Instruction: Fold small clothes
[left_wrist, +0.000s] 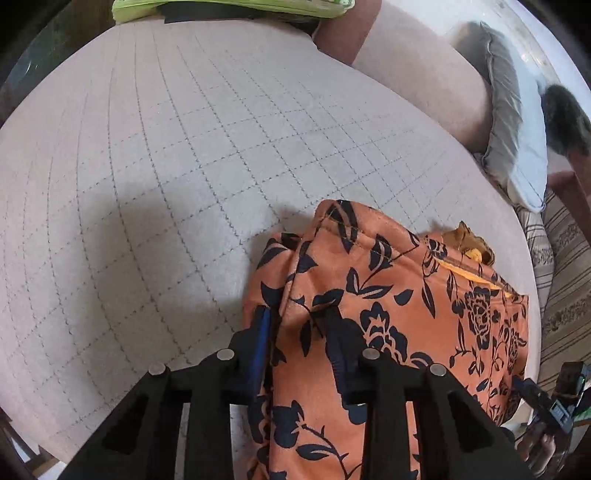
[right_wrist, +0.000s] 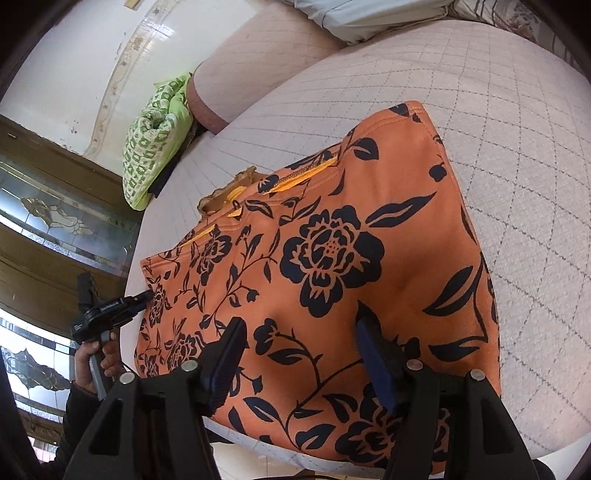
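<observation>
Quilted pale bed (left_wrist: 166, 155) carries the orange floral garment (right_wrist: 351, 258), which lies at the near edge, partly folded.

Left wrist view: left gripper (left_wrist: 299, 332) has its fingers narrowed on a raised fold of the garment's edge; cloth fills the gap and drapes over them. Beyond the garment (left_wrist: 388, 314), a yellow lining (left_wrist: 469, 254) shows at its far opening. Bare quilting lies ahead, then a green patterned bundle (left_wrist: 229, 7) at the far edge and a grey pillow (left_wrist: 513, 122) to the right. The other gripper shows at the lower right corner.

Right wrist view: right gripper (right_wrist: 301, 354) hovers over the garment's near part with fingers wide apart, gripping nothing. Only this view shows the garment's broad flat top face with its large flower. At far left, the left gripper (right_wrist: 142, 297) meets the garment's edge, held by a hand (right_wrist: 98, 362). Farther off lie the green bundle (right_wrist: 155, 136) and a stained-glass door (right_wrist: 51, 214).
</observation>
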